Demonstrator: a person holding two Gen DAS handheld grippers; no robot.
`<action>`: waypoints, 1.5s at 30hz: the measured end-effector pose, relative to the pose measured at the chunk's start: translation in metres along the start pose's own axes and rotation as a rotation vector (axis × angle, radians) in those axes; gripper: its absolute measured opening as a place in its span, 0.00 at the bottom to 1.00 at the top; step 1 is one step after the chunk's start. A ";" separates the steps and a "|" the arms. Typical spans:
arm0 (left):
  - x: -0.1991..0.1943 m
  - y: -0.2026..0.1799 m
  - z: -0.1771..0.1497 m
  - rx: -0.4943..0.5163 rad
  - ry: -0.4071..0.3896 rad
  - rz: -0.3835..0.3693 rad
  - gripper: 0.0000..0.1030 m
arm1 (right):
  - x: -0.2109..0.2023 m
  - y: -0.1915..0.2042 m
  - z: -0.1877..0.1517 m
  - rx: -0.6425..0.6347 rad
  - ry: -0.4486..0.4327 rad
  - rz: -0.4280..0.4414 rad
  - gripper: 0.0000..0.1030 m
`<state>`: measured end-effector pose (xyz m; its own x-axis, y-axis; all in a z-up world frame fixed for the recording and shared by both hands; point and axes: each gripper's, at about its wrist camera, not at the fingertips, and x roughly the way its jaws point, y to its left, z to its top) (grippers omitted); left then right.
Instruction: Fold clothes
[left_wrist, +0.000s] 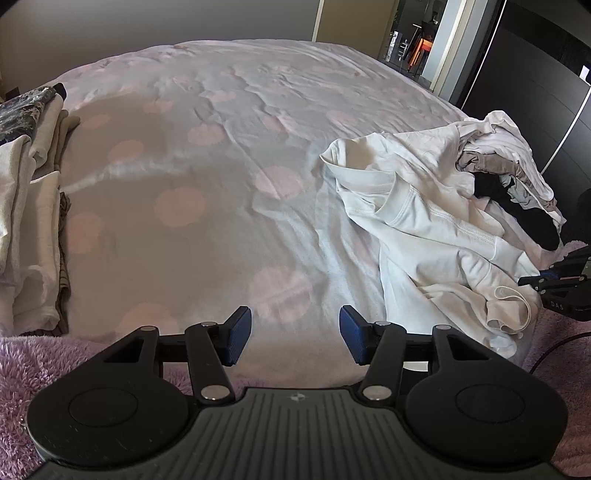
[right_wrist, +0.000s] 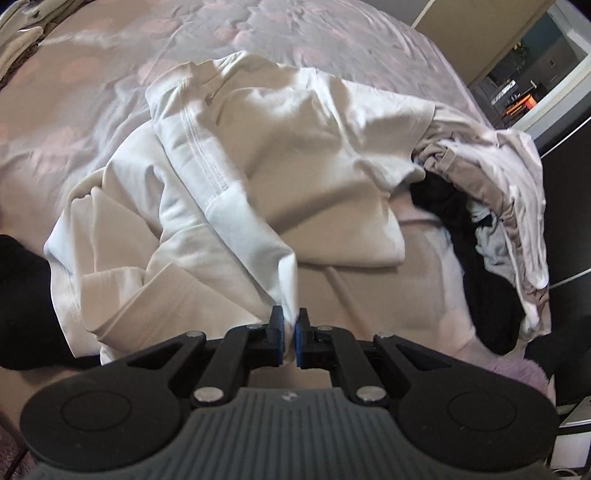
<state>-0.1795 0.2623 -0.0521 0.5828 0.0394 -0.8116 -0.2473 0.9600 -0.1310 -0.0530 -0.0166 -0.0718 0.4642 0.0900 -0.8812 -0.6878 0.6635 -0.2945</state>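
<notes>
Pinching a fold of the white T-shirt (right_wrist: 266, 155), the right gripper (right_wrist: 290, 332) has its blue pads clamped together on the cloth, which rises from the jaws toward 11 o'clock in the right wrist view as a taut ridge along a stitched hem. The shirt's crumpled bulk spreads from 9 to 1 o'clock of that claw, on the spotted bedspread (left_wrist: 207, 155), with a jumble of unfolded clothes (right_wrist: 491, 206), black, beige and white, at 2 o'clock. The left gripper (left_wrist: 295, 334) hovers with its jaws wide apart and nothing between them; from it the same shirt (left_wrist: 424, 206) lies at 2 o'clock, and a stack of folded clothes (left_wrist: 33, 206) sits at 9 to 10 o'clock. By my reading, the right hand is far nearer the shirt, so spreading it flat likely turns on the left claw reaching toward 2 o'clock for a second hold.
</notes>
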 end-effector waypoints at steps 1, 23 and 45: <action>0.000 0.000 0.000 0.001 0.000 0.002 0.49 | -0.003 0.001 0.001 -0.006 -0.009 -0.002 0.07; 0.037 0.017 0.025 -0.001 0.052 0.028 0.49 | -0.041 0.042 0.072 -0.138 -0.246 0.109 0.32; 0.078 0.001 0.056 0.141 0.127 0.014 0.49 | -0.016 0.006 0.064 -0.051 -0.197 0.230 0.03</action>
<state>-0.0913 0.2821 -0.0838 0.4751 0.0264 -0.8795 -0.1390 0.9892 -0.0454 -0.0286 0.0332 -0.0357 0.3892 0.3793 -0.8394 -0.8123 0.5711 -0.1186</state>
